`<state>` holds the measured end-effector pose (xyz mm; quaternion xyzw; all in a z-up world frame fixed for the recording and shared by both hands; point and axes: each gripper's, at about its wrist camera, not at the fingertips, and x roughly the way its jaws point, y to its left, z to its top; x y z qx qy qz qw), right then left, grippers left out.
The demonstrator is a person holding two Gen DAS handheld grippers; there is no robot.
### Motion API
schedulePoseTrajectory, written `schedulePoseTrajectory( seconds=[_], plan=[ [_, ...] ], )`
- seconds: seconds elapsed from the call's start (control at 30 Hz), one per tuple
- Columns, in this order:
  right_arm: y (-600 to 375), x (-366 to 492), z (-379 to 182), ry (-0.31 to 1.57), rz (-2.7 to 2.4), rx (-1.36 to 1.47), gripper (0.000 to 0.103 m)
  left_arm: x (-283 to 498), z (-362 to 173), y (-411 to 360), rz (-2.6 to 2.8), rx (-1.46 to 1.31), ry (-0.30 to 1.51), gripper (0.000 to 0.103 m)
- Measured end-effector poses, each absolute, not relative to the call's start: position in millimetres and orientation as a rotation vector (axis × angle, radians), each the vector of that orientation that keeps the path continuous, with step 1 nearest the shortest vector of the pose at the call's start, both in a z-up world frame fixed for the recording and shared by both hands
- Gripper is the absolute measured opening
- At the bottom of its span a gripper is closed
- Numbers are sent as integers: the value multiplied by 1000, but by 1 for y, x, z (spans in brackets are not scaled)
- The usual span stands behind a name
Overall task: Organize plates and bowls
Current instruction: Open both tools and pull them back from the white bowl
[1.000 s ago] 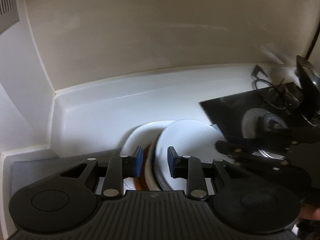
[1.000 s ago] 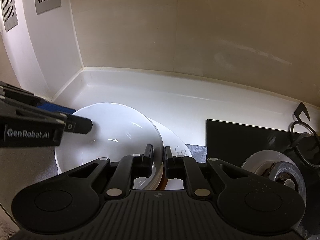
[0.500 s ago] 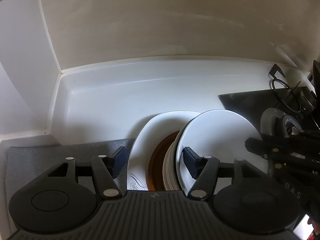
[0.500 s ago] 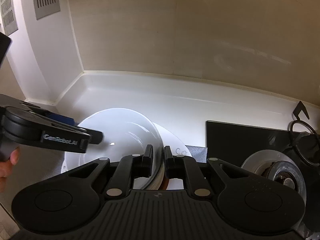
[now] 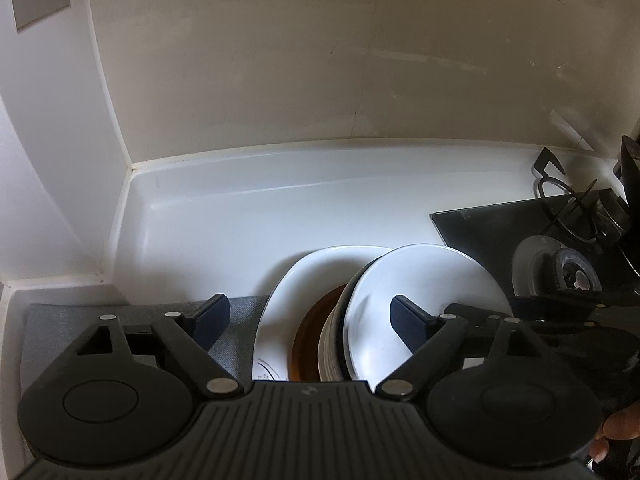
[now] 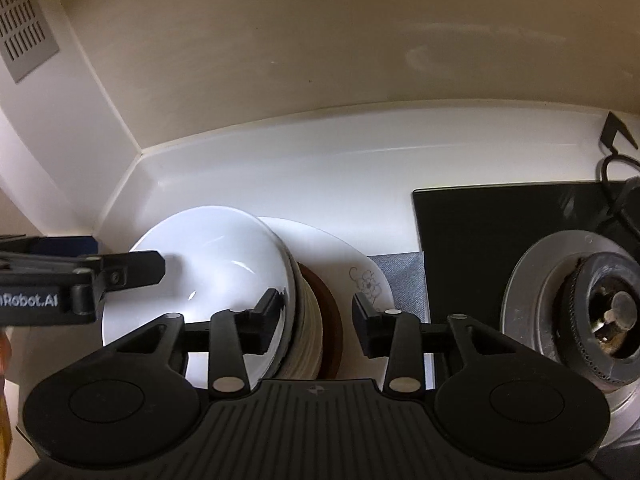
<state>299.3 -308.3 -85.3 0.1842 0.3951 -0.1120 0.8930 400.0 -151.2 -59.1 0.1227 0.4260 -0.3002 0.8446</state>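
Observation:
A stack of dishes sits on the white counter: a white bowl (image 5: 420, 296) (image 6: 208, 264) on top of ribbed cream bowls (image 6: 308, 332) and a brown dish (image 5: 310, 336) (image 6: 330, 320), all on a white plate with a flower pattern (image 5: 288, 300) (image 6: 352, 268). My left gripper (image 5: 310, 320) is open and empty, its fingers either side of the stack. My right gripper (image 6: 316, 314) is open and empty, straddling the bowl's right rim. The left gripper shows in the right wrist view (image 6: 120, 272) at the bowl's left edge.
A grey mat (image 5: 240, 320) (image 6: 400, 272) lies under the stack. A black glass hob (image 6: 480, 224) (image 5: 500, 220) with a gas burner (image 6: 600, 312) (image 5: 572, 276) and pan support is to the right. Walls close in at the back and left, with a vent grille (image 6: 24, 36).
Both grippers opened: the left spread wide over the last second, the right let go of the white bowl's rim. Both views shifted slightly closer to the stack.

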Motion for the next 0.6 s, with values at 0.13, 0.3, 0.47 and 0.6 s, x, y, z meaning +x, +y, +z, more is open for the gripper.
schedulePoseTrajectory(
  seconds=[0.13, 0.3, 0.47, 0.6],
  plan=[
    [-309, 299, -86, 819, -232, 389, 47, 397, -56, -151, -630, 259, 892, 91],
    [-306, 288, -76, 802, -242, 400, 48, 391, -49, -149, -610, 266, 879, 92],
    [-300, 264, -56, 745, -247, 365, 60, 379, -40, -144, -583, 255, 851, 103],
    [-291, 243, -45, 715, -266, 324, 71, 365, -33, -140, -602, 259, 837, 103]
  ],
)
